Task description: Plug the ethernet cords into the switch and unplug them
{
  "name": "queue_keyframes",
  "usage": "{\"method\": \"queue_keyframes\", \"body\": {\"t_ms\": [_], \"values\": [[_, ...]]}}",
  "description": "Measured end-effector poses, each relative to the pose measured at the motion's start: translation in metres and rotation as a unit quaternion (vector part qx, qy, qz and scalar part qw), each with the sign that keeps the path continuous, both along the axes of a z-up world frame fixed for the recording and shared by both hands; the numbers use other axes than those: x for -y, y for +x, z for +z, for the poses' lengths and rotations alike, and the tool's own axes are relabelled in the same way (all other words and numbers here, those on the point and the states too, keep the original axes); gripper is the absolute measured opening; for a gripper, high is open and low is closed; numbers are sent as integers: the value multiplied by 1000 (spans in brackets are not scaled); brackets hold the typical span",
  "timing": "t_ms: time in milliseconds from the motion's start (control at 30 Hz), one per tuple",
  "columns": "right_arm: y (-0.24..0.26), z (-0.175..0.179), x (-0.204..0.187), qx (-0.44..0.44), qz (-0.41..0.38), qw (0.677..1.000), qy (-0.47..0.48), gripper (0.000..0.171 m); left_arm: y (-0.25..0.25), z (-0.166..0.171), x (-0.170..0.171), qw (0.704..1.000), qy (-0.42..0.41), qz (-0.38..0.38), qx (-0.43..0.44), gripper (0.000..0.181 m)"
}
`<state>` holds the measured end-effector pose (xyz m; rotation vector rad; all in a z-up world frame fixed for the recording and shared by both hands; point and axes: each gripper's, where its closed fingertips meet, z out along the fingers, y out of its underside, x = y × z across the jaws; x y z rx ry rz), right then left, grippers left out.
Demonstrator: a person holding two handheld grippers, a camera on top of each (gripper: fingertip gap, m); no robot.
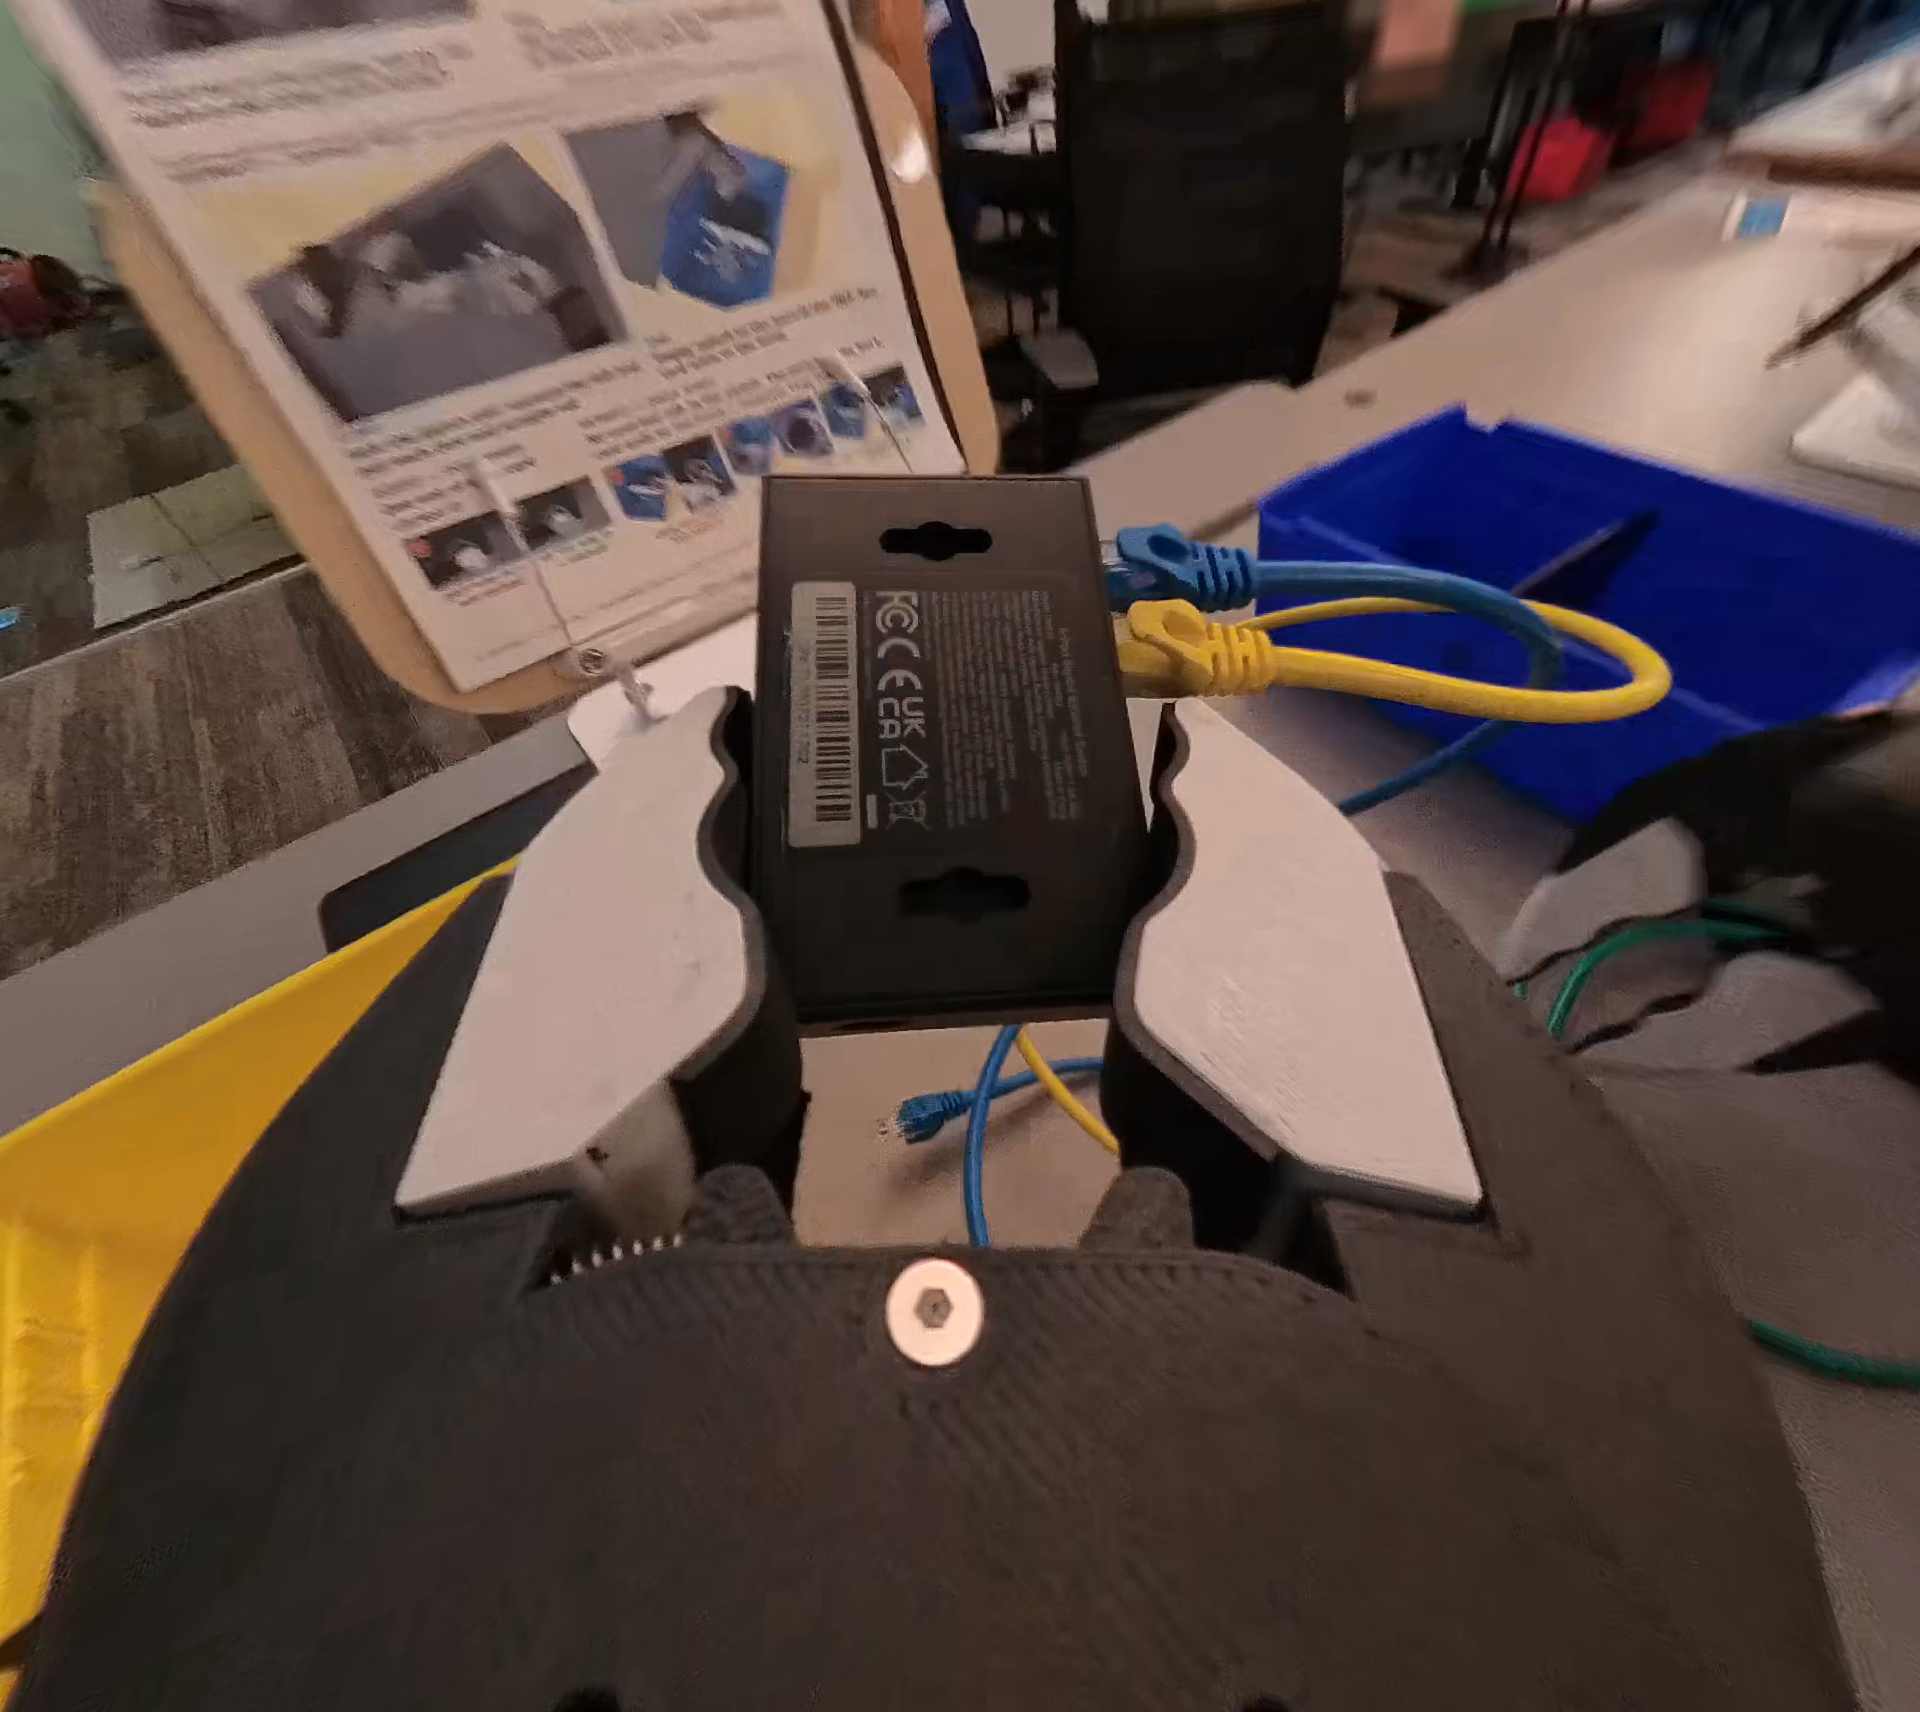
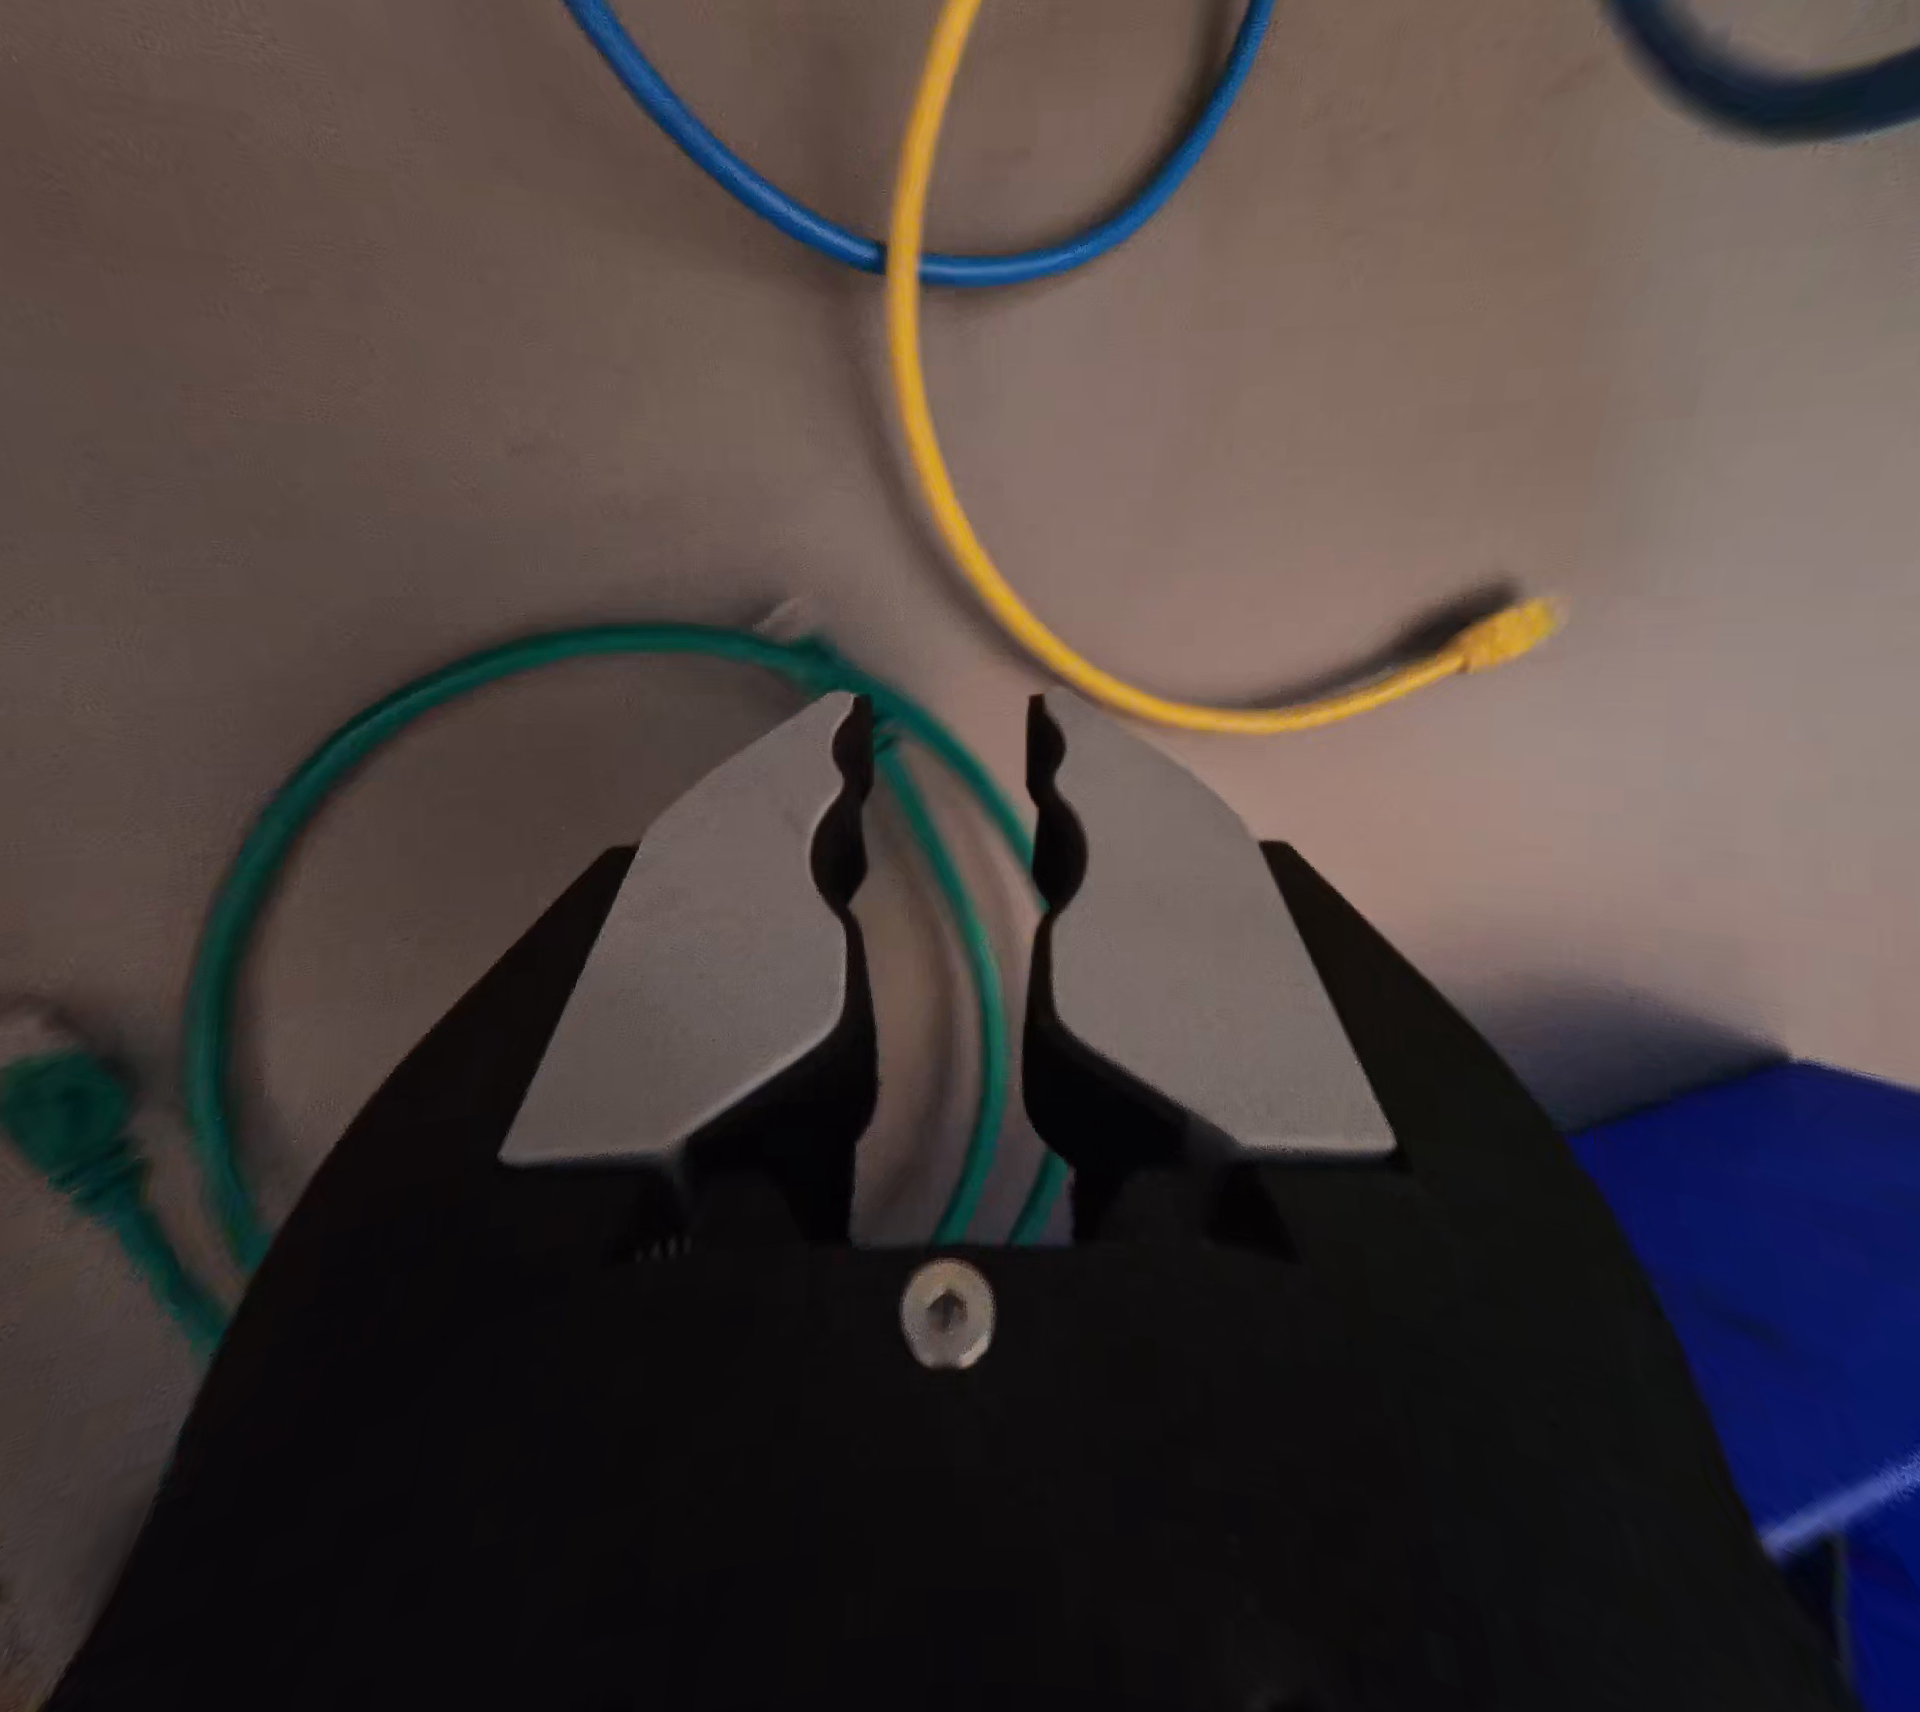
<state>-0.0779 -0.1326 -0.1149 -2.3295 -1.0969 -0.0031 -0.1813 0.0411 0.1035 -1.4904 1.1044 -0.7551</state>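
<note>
Gripped between the left tongs (image 1: pixel 948 717) is the black switch (image 1: pixel 940 748), held clear above the bench (image 1: pixel 1558 374) with its labelled underside turned to the camera. Two plugs are seated in the switch's right side: the blue cord (image 1: pixel 1179 566) above, the yellow cord (image 1: pixel 1195 649) just below it, both looping away towards a blue bin (image 1: pixel 1714 582) right of the switch. The right tongs (image 2: pixel 940 712) are held part open over the bench, nothing gripped, with a green cord (image 2: pixel 582 654) coiled beneath them. The yellow cord's free plug (image 2: pixel 1507 628) is seen lying loose nearby.
</note>
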Motion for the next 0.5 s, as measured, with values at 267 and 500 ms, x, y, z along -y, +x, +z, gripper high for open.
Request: {"method": "queue_keyframes", "body": {"t_ms": [267, 500], "values": [[-45, -24, 160, -112, 120, 982, -95, 46, 74, -87, 9, 990, -26, -53, -132, 72], [-45, -46, 159, -47, 109, 992, -50, 13, 97, -155, 12, 970, -106, -103, -192, 72]]}}
